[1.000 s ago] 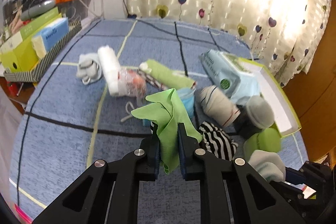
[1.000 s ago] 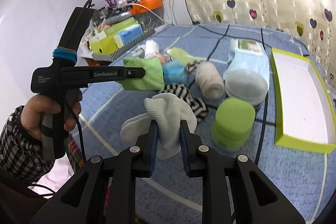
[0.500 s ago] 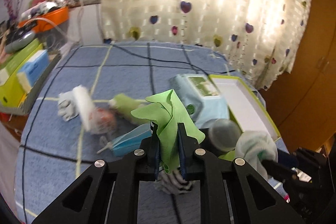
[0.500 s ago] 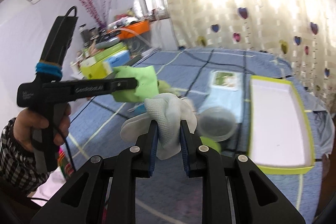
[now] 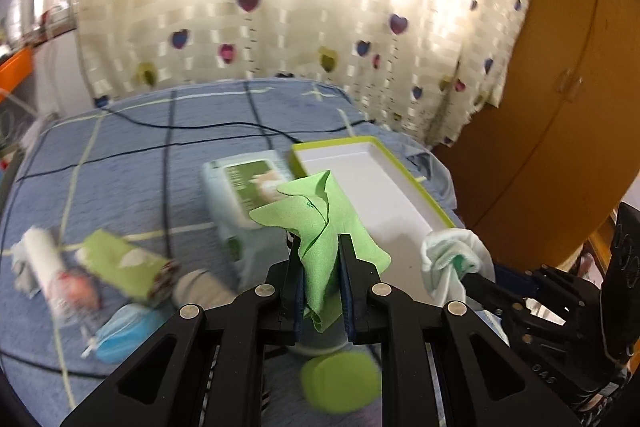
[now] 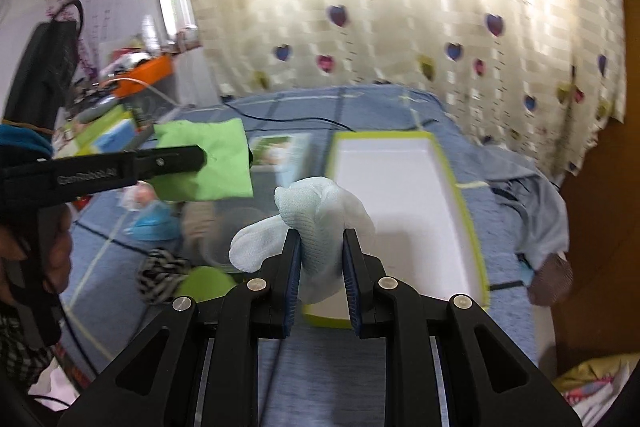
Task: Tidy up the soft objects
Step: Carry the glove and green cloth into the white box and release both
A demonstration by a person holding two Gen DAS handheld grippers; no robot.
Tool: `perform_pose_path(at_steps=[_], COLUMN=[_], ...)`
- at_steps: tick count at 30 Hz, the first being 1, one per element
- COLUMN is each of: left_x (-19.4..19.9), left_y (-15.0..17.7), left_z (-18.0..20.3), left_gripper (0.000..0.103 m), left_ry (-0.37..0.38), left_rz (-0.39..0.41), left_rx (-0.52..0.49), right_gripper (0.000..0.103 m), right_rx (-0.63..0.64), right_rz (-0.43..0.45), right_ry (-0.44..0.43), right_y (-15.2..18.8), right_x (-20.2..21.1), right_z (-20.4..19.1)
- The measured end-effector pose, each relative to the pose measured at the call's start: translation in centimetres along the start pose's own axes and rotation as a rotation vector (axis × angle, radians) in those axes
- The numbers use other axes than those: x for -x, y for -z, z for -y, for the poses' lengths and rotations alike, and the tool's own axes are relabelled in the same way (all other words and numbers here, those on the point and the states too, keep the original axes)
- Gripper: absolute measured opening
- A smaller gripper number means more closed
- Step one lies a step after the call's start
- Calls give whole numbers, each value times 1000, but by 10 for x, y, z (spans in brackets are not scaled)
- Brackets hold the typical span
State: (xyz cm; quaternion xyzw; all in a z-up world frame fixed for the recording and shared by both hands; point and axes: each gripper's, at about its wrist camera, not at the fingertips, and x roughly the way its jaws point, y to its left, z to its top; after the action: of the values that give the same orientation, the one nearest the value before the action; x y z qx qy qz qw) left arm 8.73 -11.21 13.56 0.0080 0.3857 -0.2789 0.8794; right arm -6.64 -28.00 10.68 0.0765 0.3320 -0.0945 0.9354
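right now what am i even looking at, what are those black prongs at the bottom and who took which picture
The black prongs are the two fingers of a hand-held tool, and a person carries one in each hand. A small wide-angle camera sits on each tool and looks out along its fingers, so there is one picture per hand.

In the left wrist view, the left tool is clamped on a green cloth. In the right wrist view, the right tool is clamped on a white sock. Each tool also shows at the edge of the other's picture.

Below lies a blue checked bed cover with an empty tray with a green rim, a pack of wipes and a blurred scatter of rolled socks and cloths.
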Motion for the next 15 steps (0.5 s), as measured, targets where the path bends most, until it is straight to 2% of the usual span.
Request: perform_pose_path(at_steps=[7, 11, 15], left_x=[-40, -55, -67], left_y=[-7, -7, -6], left_z=[27, 38, 46], left_gripper=[14, 14, 14], left_ry=[61, 69, 82], left_rz=[-73, -102, -129], left_rx=[-42, -61, -75], right_gripper=[21, 21, 21], right_rx=[-14, -25, -11], right_rz=[-61, -115, -188], right_ry=[82, 92, 58], right_y=[12, 19, 31], right_x=[-24, -43, -53], right_z=[25, 34, 32])
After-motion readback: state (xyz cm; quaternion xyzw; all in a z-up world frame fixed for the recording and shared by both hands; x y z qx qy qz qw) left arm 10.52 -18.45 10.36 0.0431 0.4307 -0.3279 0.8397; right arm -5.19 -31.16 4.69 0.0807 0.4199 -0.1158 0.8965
